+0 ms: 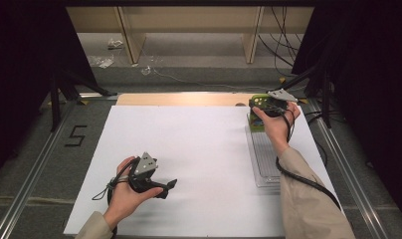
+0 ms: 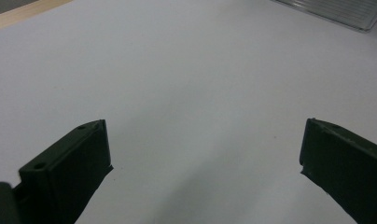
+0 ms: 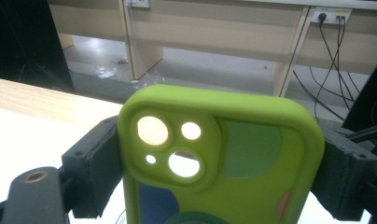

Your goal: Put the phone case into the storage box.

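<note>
A lime-green phone case [image 3: 266,154] with camera cut-outs stands upright between the jaws of my right gripper [image 3: 221,163], which press on its two long sides. From above, that gripper [image 1: 266,103] is at the table's far right, with the phone case [image 1: 257,119] just above the far end of a clear ribbed tray [image 1: 266,159]. My left gripper [image 1: 165,187] rests low over the white sheet [image 1: 189,144] near the front left. In the left gripper view its jaws [image 2: 205,149] stand wide apart with nothing between them.
The clear tray [image 2: 336,9] lies lengthwise along the right side of the sheet. A strip of wooden table [image 1: 179,98] edges the far side. Beyond it are floor, desk legs and loose cables [image 1: 283,35]. Metal rails run down both sides.
</note>
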`<state>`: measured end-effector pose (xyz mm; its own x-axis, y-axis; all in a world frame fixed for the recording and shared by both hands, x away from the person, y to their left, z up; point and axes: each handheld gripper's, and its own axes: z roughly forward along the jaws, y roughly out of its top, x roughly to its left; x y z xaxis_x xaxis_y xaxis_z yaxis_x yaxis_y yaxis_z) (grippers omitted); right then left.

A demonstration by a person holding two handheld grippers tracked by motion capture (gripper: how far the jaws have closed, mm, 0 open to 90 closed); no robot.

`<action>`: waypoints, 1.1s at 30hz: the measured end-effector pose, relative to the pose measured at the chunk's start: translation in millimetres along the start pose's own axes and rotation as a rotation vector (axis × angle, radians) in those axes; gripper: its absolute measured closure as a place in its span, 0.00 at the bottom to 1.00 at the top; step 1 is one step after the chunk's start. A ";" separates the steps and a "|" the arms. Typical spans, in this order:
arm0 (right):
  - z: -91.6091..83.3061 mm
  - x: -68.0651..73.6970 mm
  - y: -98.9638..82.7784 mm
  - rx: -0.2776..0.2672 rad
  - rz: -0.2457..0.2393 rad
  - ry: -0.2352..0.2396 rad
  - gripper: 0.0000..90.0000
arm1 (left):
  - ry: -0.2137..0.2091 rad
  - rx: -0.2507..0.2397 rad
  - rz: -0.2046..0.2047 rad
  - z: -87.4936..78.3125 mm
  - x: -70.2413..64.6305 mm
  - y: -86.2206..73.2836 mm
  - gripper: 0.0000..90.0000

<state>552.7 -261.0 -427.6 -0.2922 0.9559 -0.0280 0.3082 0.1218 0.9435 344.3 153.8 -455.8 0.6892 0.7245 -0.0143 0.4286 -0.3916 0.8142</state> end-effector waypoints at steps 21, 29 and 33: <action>-4.9 -1.6 -0.8 0.077 0.014 0.004 0.06 | 0.001 0.001 0.000 0.0 0.1 -0.1 0.01; -10.9 -2.8 -4.7 0.112 0.020 0.015 0.06 | 0.002 0.001 0.000 0.0 0.2 0.0 0.01; -15.1 -4.8 -4.6 0.120 0.024 0.015 0.06 | 0.002 0.003 0.000 0.1 0.4 -0.1 0.01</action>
<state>539.0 -270.2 -426.8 -0.2962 0.9551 0.0000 0.4215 0.1307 0.8974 344.6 154.1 -456.0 0.6880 0.7256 -0.0133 0.4304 -0.3932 0.8125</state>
